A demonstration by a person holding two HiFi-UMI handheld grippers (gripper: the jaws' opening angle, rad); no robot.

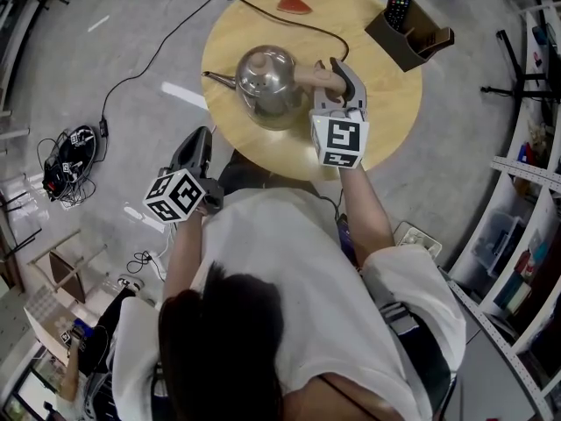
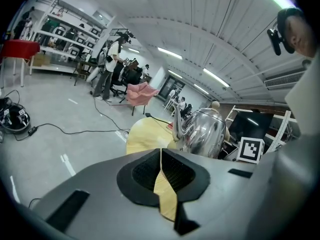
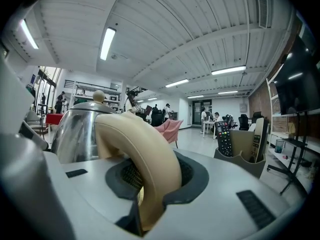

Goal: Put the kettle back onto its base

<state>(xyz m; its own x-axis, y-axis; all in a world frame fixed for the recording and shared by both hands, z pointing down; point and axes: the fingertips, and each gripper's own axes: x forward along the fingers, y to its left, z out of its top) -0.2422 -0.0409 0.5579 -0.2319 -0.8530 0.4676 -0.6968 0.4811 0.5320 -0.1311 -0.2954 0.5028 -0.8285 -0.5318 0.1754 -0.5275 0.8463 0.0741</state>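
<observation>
Currently, item by item:

- Kettle (image 1: 266,79): steel, standing upright near the middle of the round surface (image 1: 386,103). Its long axis is running left to right in the head view, with the spout (image 1: 219,79) pointing left and the beige handle (image 1: 312,75) pointing right.
- Right tongs (image 1: 338,77): reaching in from the kettle's right along that same axis and pinching the handle. The right gripper view is showing the handle's curve filling the gap between the pads.
- Left tongs (image 1: 195,152): hanging off the surface's near-left edge, well apart from the kettle. The jaws are pressed together with nothing between them. From there the kettle is lying ahead and to the right.
- Base: not showing apart from the kettle's body, so I cannot tell whether the kettle is seated on it. A cord (image 1: 289,17) is running across the surface toward the handle side.

Judgement: the right hand is the nearer one and is carrying the whole job. Any settling or lowering is depending on keeping the kettle upright through that grip on the handle.
</observation>
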